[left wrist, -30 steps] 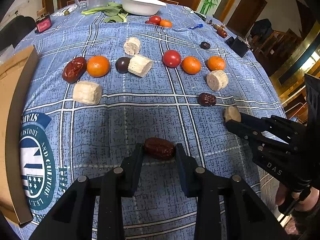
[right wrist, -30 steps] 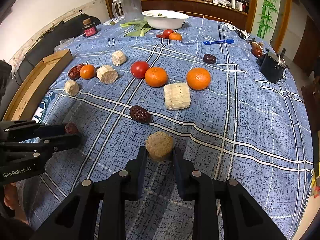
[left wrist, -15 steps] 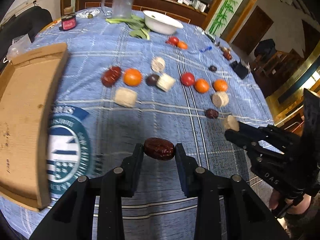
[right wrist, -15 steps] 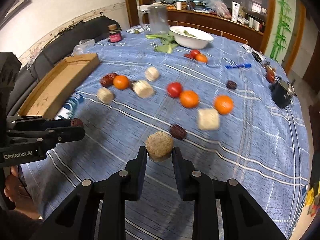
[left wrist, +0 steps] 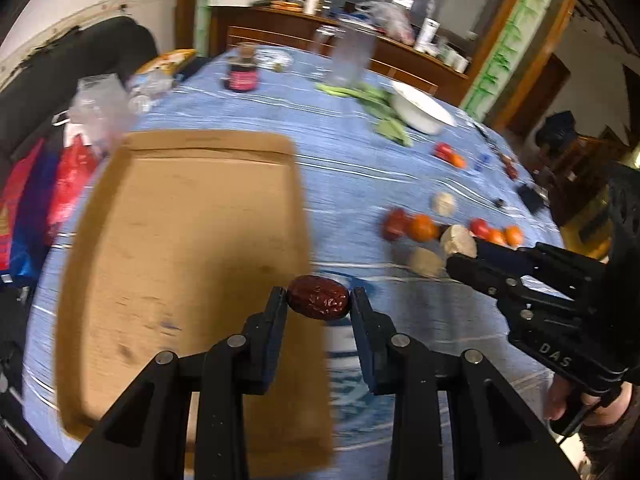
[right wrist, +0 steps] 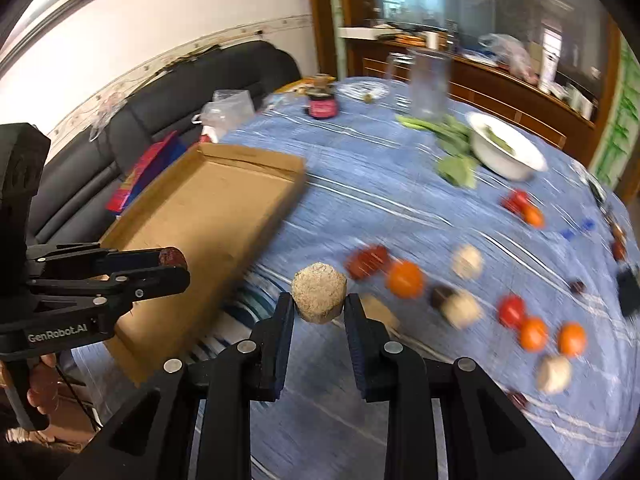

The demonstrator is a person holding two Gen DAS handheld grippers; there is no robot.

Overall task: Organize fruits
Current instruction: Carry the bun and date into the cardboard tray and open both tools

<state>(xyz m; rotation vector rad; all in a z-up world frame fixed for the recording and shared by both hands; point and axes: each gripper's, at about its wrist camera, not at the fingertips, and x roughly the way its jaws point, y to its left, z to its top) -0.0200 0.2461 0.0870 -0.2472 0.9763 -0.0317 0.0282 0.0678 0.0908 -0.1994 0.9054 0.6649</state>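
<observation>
Swinging left since a moment ago, both views now take in the cardboard tray (left wrist: 172,240), which sat at the frame edge before. Over its near right rim, the left gripper (left wrist: 318,304) holds its jaws clamped on the red date (left wrist: 318,298). Further right, the right gripper (right wrist: 319,310) stays shut around the pale round chunk (right wrist: 319,298), above the blue tablecloth (right wrist: 400,208) just beside the tray. Both pieces look ready for dropping in; remaining fruits (right wrist: 404,278) lie behind.

wrinkled red date (left wrist: 318,297), pale chunk (right wrist: 319,293), both held aloft.
</observation>
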